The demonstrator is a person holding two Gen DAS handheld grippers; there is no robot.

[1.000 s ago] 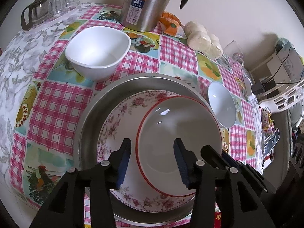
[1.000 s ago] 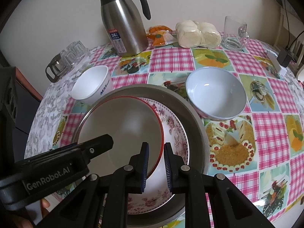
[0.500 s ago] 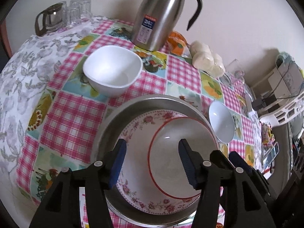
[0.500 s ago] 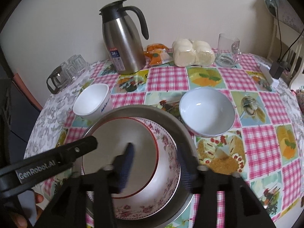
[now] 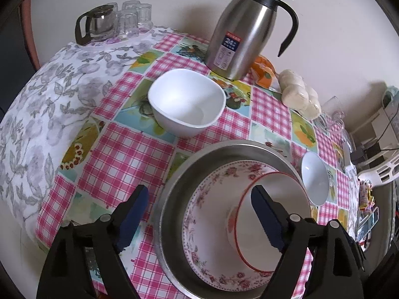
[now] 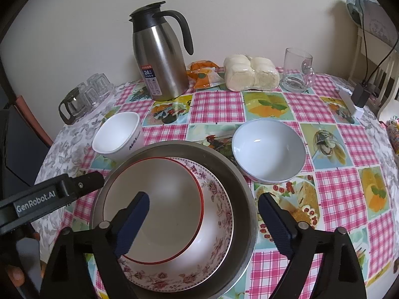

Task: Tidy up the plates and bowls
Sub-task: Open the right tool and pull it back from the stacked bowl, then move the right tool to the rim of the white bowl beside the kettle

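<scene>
Stack formed near the surface's front edge: red-rimmed bowl (image 6: 152, 206) sits in the floral plate (image 6: 214, 224), inside the steel basin (image 6: 245, 199). Left gripper (image 5: 199, 219) and right gripper (image 6: 203, 224) jaws are opening wide, gripping nothing. Outstanding: white square bowl (image 5: 187, 102) and pale blue bowl (image 6: 269, 149), both loose behind the basin.

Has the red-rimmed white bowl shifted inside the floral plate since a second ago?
Cannot tell: red-rimmed white bowl sits against floral plate's left side, as before; the cameras moved.

Red-rimmed bowl (image 6: 159, 206) nested in floral plate (image 6: 214, 224)
</scene>
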